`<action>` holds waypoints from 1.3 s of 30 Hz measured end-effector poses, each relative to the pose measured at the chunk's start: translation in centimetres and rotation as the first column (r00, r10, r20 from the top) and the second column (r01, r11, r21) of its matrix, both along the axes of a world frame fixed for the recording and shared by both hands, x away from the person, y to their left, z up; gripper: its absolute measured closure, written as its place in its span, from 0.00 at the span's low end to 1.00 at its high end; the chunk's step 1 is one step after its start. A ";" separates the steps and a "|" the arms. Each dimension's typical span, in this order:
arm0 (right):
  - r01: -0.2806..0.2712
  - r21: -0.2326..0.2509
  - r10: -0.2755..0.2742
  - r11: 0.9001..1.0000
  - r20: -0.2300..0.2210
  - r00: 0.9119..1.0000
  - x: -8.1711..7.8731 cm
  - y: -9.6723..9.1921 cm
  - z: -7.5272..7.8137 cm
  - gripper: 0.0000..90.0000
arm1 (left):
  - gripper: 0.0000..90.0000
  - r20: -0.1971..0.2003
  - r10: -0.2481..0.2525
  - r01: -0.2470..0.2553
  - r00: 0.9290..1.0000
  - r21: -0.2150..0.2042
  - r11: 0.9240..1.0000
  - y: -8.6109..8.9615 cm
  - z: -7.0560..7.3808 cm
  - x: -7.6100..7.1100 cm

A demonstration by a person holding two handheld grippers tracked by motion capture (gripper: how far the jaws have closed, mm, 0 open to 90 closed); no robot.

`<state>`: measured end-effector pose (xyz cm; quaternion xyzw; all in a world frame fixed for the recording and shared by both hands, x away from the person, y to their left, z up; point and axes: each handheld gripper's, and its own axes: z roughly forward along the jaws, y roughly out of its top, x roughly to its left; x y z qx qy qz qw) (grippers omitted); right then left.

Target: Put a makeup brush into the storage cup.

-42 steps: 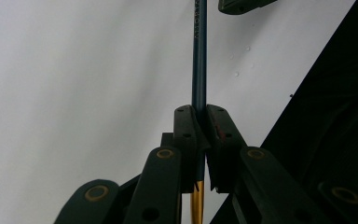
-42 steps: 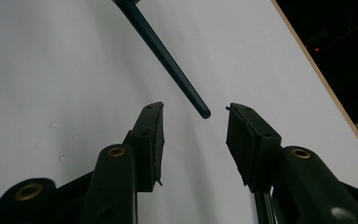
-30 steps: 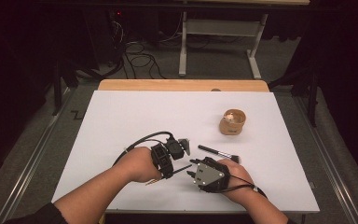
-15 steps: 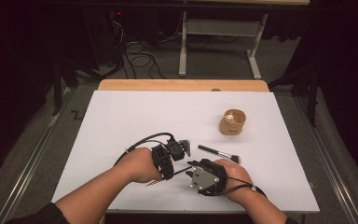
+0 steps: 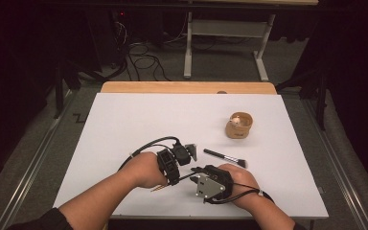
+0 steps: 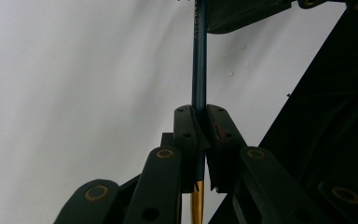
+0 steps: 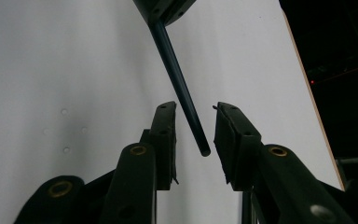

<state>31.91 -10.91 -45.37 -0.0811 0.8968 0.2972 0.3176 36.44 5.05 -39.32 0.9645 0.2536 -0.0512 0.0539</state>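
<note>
A thin dark blue stick (image 6: 198, 56) with a gold lower end (image 5: 157, 189) is clamped in my left gripper (image 6: 200, 116), which is shut on its shaft. In the high view the left gripper (image 5: 179, 176) sits near the table's front, pointing at the right gripper (image 5: 196, 171) close beside it. From the right gripper view, the stick (image 7: 177, 74) slants down from the left gripper's body (image 7: 165, 9), and its free end hangs between the jaws of my right gripper (image 7: 195, 112). Those jaws have just been closing, and the pads stand apart from the stick.
A black makeup brush (image 5: 226, 158) with a silver ferrule lies just beyond the right hand. A small wooden cup (image 5: 239, 126) stands farther back on the right. The white table top (image 5: 139, 120) ends in a wooden strip (image 5: 187, 87) at the back.
</note>
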 end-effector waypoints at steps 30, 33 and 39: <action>0.009 -0.024 -0.009 1.000 -0.011 1.000 0.8 -0.3 -0.3 0.84 | 0.92 0.000 -0.014 0.014 1.000 -0.010 1.000 -0.8 0.4 0.2; -0.006 -0.030 0.006 1.000 -0.015 1.000 0.9 -0.3 -0.3 0.84 | 0.92 -0.001 -0.015 0.015 1.000 -0.011 1.000 -0.8 0.4 0.2; -0.004 -0.035 0.003 0.999 -0.015 1.000 0.9 -0.3 -0.3 0.86 | 0.92 -0.002 -0.016 0.016 1.000 -0.016 1.000 -0.7 0.5 0.2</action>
